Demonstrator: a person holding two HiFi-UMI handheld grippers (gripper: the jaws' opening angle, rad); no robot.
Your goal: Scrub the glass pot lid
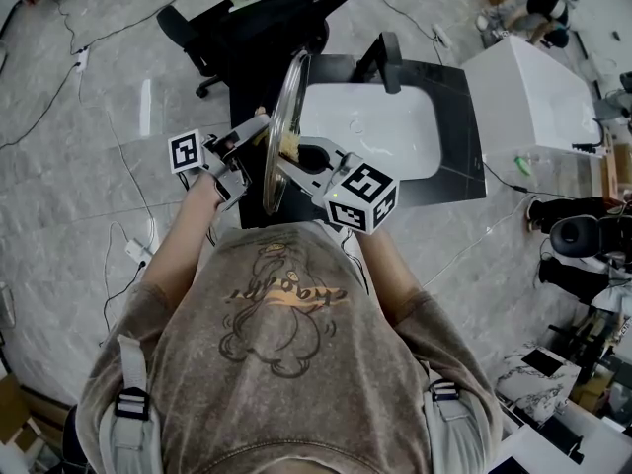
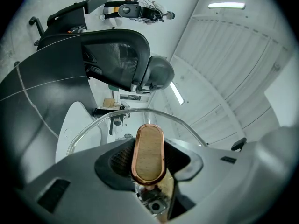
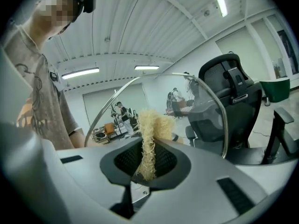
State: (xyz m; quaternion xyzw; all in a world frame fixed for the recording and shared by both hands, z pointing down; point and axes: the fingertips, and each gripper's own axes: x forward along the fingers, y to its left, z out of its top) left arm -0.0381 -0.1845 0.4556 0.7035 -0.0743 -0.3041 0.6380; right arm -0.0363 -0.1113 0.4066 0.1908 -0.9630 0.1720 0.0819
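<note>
The glass pot lid (image 1: 282,117) stands on edge over the left end of a white sink (image 1: 395,131). My left gripper (image 1: 255,132) is shut on the lid's handle (image 2: 148,152), an oval wooden knob with a copper rim, on the lid's left face. The lid's steel rim (image 2: 119,114) arches beyond that knob. My right gripper (image 1: 297,152) is shut on a pale fibrous scrubber (image 3: 150,135) (image 1: 290,144), which sits at the lid's right face, low on the glass. Through the lid (image 3: 187,101) the room shows clearly.
The sink sits in a black counter (image 1: 462,161) with a dark faucet (image 1: 389,60) at its far side. A black office chair (image 1: 281,3) stands behind the counter, a white cabinet (image 1: 528,97) to the right. Cables cross the floor at left.
</note>
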